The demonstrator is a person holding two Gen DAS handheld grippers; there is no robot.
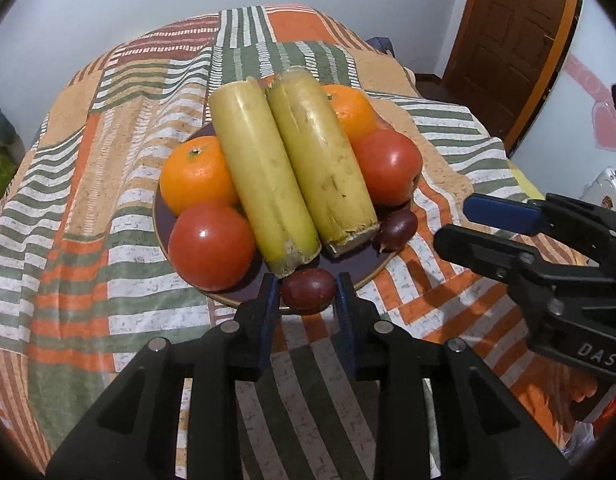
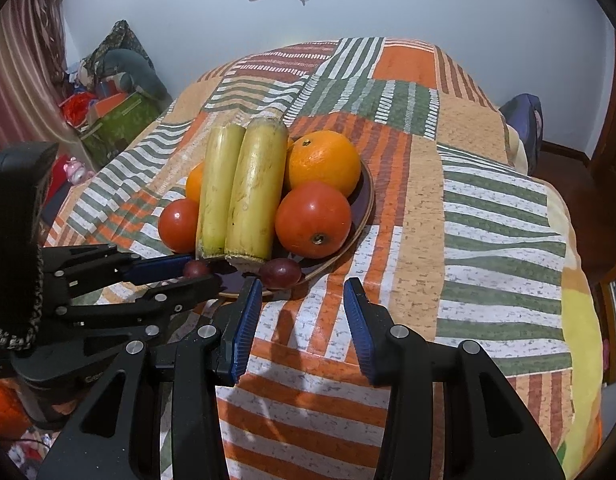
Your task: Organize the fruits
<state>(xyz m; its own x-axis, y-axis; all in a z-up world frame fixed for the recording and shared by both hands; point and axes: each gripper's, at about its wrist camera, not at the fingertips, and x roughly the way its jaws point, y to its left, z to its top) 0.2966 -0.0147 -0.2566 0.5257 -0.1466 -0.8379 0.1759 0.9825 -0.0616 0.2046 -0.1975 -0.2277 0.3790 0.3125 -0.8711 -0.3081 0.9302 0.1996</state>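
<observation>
- Left wrist view has our left gripper [image 1: 307, 289] at bottom centre, its blue pads on either side of a dark red grape [image 1: 307, 290] that sits on the near rim of the plate [image 1: 164, 236]. We can't tell if the pads are touching it or just bracketing it, so no call on gripped or not.
- Right wrist view shows our right gripper [image 2: 302, 305] spread wide with nothing in it, hovering over the striped tablecloth [image 2: 487, 208] just below the plate.
- A second grape [image 1: 395, 229] lies right of centre, beside the cut end of one of the two sugarcane pieces [image 1: 292, 168].
- Two oranges [image 1: 198, 176] and two tomatoes [image 1: 212, 246] flank the cane.
- Our guess on handling: the grape is light, smooth-skinned and soft, so it'll squirt out or split if we squeeze hard. Pinch it gently across its widest middle, pads flat.
- Tomatoes probably bruise too; cane looks stiff and heavier, so grab that mid-length.
</observation>
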